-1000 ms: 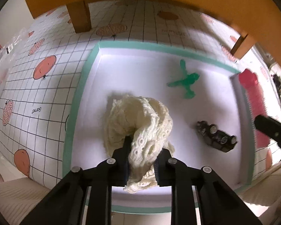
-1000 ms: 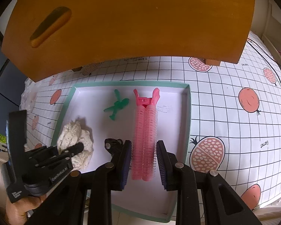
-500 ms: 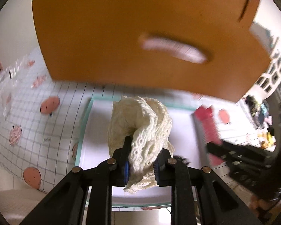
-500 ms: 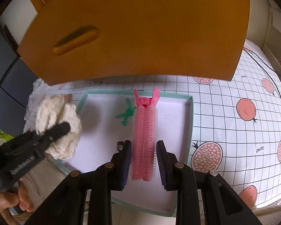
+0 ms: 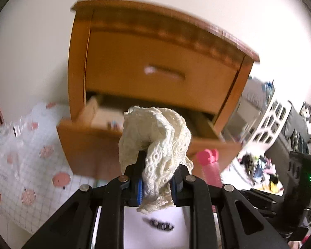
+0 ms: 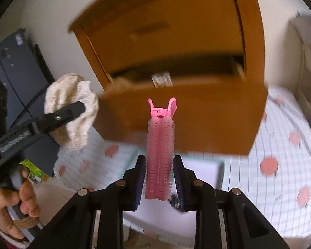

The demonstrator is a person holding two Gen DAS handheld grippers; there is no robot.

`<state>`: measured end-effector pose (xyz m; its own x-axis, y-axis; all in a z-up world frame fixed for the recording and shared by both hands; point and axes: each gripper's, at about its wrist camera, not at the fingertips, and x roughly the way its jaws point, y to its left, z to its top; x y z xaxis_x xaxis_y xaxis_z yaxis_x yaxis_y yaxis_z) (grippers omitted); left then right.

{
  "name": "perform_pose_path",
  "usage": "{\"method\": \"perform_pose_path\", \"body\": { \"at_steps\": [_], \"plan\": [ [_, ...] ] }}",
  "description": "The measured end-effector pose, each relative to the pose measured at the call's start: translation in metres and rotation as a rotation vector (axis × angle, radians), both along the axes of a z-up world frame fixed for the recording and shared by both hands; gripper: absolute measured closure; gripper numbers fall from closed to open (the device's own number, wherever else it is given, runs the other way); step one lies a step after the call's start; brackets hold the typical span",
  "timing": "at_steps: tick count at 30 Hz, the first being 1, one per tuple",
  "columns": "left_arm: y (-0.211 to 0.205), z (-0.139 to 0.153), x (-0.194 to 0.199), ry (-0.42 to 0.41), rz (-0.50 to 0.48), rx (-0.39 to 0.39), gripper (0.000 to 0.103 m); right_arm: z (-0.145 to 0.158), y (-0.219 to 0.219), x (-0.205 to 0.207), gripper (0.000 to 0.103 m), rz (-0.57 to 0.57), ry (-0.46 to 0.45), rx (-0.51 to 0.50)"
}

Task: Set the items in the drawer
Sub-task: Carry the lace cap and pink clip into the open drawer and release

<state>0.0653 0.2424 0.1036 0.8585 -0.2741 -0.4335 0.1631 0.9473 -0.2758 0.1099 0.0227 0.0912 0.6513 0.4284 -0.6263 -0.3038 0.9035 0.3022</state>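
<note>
While each claw clamps its item, only the right view shows a hand (image 6: pixel 12 205).

Two grippers are in view, the left (image 5: pixel 156 183) and the right (image 6: pixel 159 183), each with two fingers (image 5: pixel 134 181). There is one cream lace cloth (image 5: pixel 155 139), one pink roller clip (image 6: pixel 160 157) and one small dark object (image 5: pixel 161 226) on one white tray (image 6: pixel 209 169). One wooden cabinet (image 5: pixel 155 62) has two drawers, one pulled open (image 5: pixel 89 143), and one hand (image 6: pixel 12 201) shows.

Cream crocheted lace bundle (image 5: pixel 155 145), crumpled, held up before open wooden drawer (image 5: pixel 147 137). Pink bristly hair-roller clip (image 6: pixel 160 155), upright, raised facing pulled-out lower drawer.
</note>
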Motion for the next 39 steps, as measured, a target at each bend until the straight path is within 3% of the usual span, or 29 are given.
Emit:
{"method": "perform_pose_path", "body": {
  "at_steps": [8,14,22,35,39],
  "plan": [
    [0.007,0.055,0.02,-0.084,0.021,-0.006,0.082,0.07,-0.005,0.023,0.074,-0.018,-0.125,-0.004],
    [0.001,0.07,0.044,-0.096,0.019,-0.005,0.082,0.095,-0.011,0.051,0.074,-0.051,-0.15,-0.031],
    [-0.003,0.065,0.084,-0.018,0.033,0.045,0.082,0.091,-0.017,0.088,0.074,-0.086,-0.101,-0.076],
    [-0.004,0.04,0.133,0.096,0.078,0.04,0.08,0.051,-0.023,0.121,0.074,-0.129,0.03,-0.138],
    [0.0,0.036,0.141,0.119,0.1,0.014,0.064,0.05,-0.02,0.128,0.072,-0.127,0.039,-0.153]
  ]
}}
